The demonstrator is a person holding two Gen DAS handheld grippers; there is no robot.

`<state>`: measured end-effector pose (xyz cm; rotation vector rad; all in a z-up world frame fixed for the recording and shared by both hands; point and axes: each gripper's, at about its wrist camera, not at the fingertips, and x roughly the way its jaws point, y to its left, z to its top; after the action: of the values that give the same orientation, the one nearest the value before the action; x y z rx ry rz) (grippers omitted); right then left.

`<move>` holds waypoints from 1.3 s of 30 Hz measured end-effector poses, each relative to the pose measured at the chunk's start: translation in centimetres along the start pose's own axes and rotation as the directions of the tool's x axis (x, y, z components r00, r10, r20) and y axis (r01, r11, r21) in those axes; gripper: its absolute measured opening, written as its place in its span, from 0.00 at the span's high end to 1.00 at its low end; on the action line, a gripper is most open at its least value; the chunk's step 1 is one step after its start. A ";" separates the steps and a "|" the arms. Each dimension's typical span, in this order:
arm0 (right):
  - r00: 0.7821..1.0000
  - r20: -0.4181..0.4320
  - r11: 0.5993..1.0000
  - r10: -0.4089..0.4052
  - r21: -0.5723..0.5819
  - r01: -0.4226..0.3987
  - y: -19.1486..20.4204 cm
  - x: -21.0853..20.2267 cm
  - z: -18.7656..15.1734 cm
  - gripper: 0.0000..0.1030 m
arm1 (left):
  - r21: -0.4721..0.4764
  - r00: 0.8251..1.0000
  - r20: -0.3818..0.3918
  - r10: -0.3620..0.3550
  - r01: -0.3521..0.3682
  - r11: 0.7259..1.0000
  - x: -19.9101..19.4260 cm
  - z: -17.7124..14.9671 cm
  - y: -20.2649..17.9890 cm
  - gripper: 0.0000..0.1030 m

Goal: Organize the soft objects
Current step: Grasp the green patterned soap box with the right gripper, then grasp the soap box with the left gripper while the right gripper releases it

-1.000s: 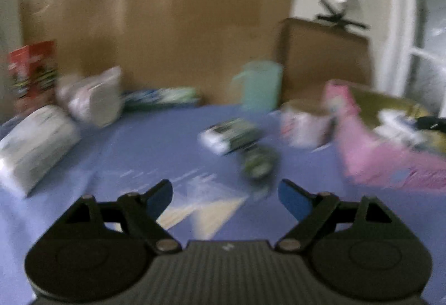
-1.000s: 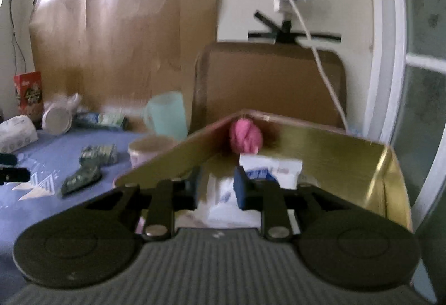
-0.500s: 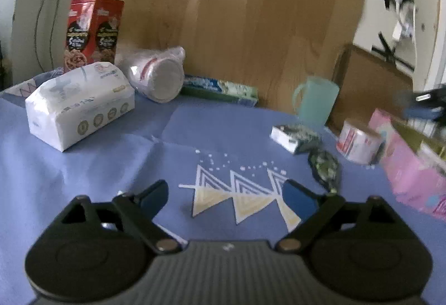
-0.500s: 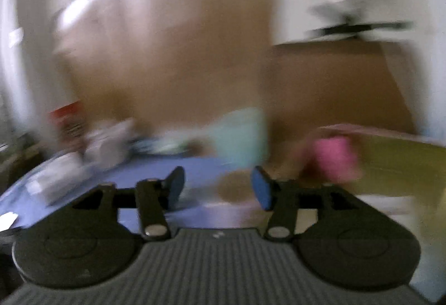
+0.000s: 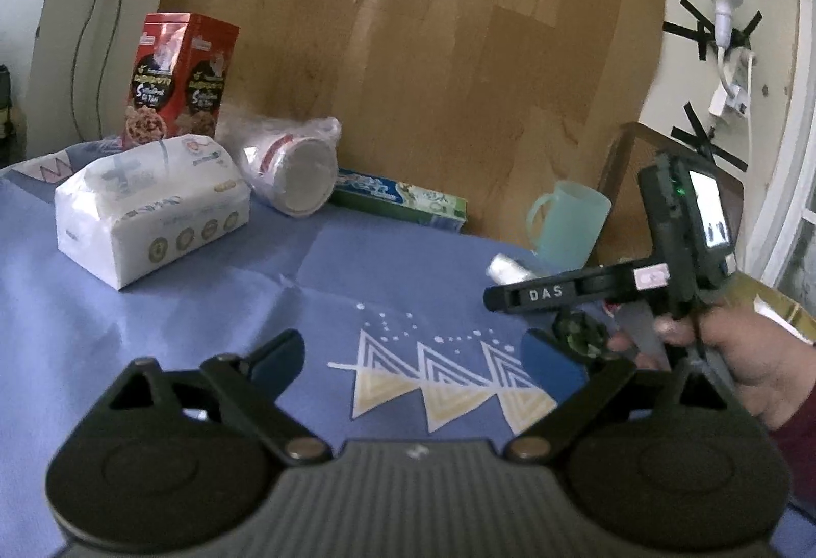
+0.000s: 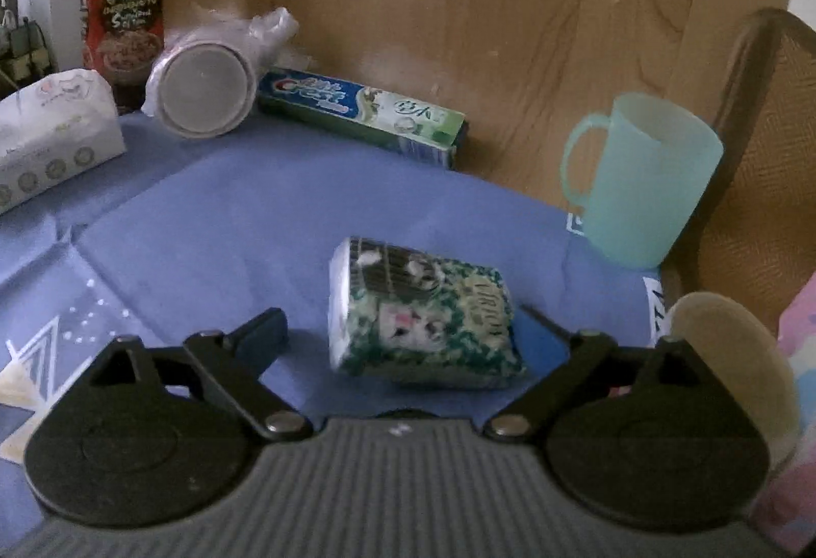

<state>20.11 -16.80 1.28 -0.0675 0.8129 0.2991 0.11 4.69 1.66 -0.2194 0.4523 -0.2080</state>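
A green and white patterned tissue pack (image 6: 423, 318) lies on the blue cloth between the jaws of my right gripper (image 6: 408, 341), which is open around it without touching. In the left wrist view the right gripper tool (image 5: 612, 293) is held at the right, over a dark green packet (image 5: 581, 333). My left gripper (image 5: 413, 354) is open and empty above the triangle print of the cloth. A large white tissue pack (image 5: 153, 211) lies at the left, also in the right wrist view (image 6: 51, 134).
A red cookie box (image 5: 178, 78), a wrapped stack of cups (image 5: 296, 170), a toothpaste box (image 6: 362, 114) and a mint mug (image 6: 642, 180) stand along the cardboard backdrop. A tape roll (image 6: 734, 364) and a pink box edge (image 6: 800, 344) are at the right.
The right gripper swung left from the gold-lined box, opened wide and came down around the green tissue pack. The left gripper turned left, then held still and open.
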 end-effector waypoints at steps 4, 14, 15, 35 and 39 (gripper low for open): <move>0.998 0.036 0.998 0.044 -0.038 -0.043 0.8 -1.4 -0.2 0.36 | 0.013 1.000 0.003 0.005 -0.005 1.000 0.0 0.0 -0.2 0.07; 0.974 0.154 0.978 0.166 -0.149 -0.143 4.7 -6.5 -2.1 0.43 | 0.019 1.000 0.000 0.021 -0.021 1.000 0.1 0.0 -0.3 0.06; 0.972 0.162 0.976 0.167 -0.165 -0.140 5.0 -6.7 -2.3 0.43 | 0.023 1.000 -0.001 0.023 -0.023 0.999 0.1 -0.1 -0.4 0.06; 0.966 0.218 0.987 0.141 -0.109 -0.119 4.1 -7.8 -3.2 0.43 | 0.031 1.000 -0.016 0.026 -0.026 0.999 0.3 -0.1 -0.4 0.05; 0.959 0.249 0.990 0.135 -0.078 -0.119 3.1 -9.3 -3.6 0.43 | 0.013 1.000 -0.020 0.014 -0.014 1.000 0.2 0.0 -0.1 0.05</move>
<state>10.68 -16.65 5.71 -0.0339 0.5542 0.4456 0.32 4.51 1.61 -0.2012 0.4717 -0.1994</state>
